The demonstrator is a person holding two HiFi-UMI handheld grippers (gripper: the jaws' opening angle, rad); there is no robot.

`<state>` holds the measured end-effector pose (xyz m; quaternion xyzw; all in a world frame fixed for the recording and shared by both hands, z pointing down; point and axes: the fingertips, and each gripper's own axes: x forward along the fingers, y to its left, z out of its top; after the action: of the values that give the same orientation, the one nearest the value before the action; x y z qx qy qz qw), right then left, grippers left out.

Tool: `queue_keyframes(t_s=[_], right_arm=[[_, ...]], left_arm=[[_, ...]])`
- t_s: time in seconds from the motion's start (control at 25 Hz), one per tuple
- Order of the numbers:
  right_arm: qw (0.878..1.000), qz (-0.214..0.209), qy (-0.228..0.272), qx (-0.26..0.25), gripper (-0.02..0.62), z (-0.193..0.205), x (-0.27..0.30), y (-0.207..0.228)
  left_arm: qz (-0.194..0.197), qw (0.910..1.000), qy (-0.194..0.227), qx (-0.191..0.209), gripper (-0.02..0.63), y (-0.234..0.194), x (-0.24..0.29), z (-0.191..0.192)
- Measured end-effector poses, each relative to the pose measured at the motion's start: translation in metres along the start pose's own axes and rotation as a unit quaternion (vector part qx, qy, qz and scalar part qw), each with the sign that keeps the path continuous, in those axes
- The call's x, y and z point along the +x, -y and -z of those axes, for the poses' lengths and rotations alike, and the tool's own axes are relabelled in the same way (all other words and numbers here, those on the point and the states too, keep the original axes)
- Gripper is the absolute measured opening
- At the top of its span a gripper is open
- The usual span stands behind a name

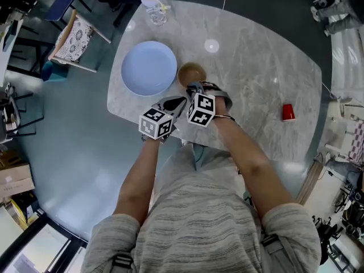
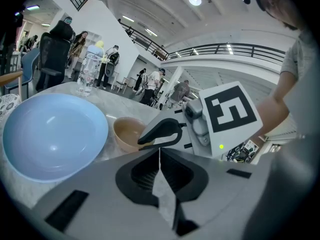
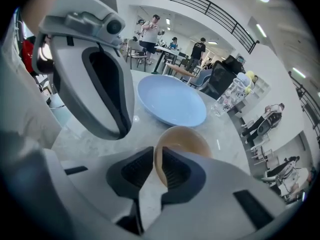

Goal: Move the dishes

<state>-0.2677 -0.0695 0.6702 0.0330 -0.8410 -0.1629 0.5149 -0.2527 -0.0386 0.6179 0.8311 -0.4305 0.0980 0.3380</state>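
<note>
A small tan bowl point(image 1: 191, 73) stands on the marble table point(image 1: 256, 61) just right of a wide pale blue bowl point(image 1: 149, 68). My right gripper point(image 1: 193, 87) reaches down onto the tan bowl's near rim. In the right gripper view the rim point(image 3: 159, 159) stands between the jaws of the right gripper point(image 3: 155, 160), with a small gap at the left pad, so the gripper is open. My left gripper point(image 1: 174, 103) hovers beside it near the table's front edge, shut with nothing in it point(image 2: 159, 151). The left gripper view shows the tan bowl point(image 2: 125, 131) and blue bowl point(image 2: 50, 134) ahead.
A clear bottle with a yellow top point(image 1: 154, 7) stands at the table's far edge. A small red cup point(image 1: 288, 112) sits at the right. A chair with a patterned cushion point(image 1: 74, 38) is off the table's left side. The table's front edge lies under my grippers.
</note>
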Motion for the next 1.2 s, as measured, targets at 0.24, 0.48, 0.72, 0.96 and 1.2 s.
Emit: queue_keyframes(t_s=[0.24, 0.48, 0.72, 0.96, 1.2], right_arm=[[0.999, 0.002, 0.02, 0.034, 0.075, -0.005, -0.01, 0.004], [0.997, 0.017, 0.038, 0.068, 0.074, -0.005, -0.026, 0.008], [0.992, 0.037, 0.056, 0.109, 0.074, 0.008, -0.053, 0.014], [0.983, 0.062, 0.062, 0.161, 0.073, 0.04, -0.08, 0.019], [0.971, 0.091, 0.054, 0.212, 0.052, 0.094, -0.114, 0.018]], left_arm=[[0.002, 1.0, -0.002, 0.004, 0.021, 0.003, 0.001, 0.0], [0.009, 0.9999, -0.004, 0.012, 0.021, 0.013, 0.004, -0.003], [0.025, 0.9994, -0.005, 0.023, 0.021, 0.035, 0.015, -0.011], [0.051, 0.9976, -0.018, 0.044, 0.021, 0.064, 0.036, -0.018], [0.09, 0.9929, -0.034, 0.069, 0.021, 0.112, 0.069, -0.025]])
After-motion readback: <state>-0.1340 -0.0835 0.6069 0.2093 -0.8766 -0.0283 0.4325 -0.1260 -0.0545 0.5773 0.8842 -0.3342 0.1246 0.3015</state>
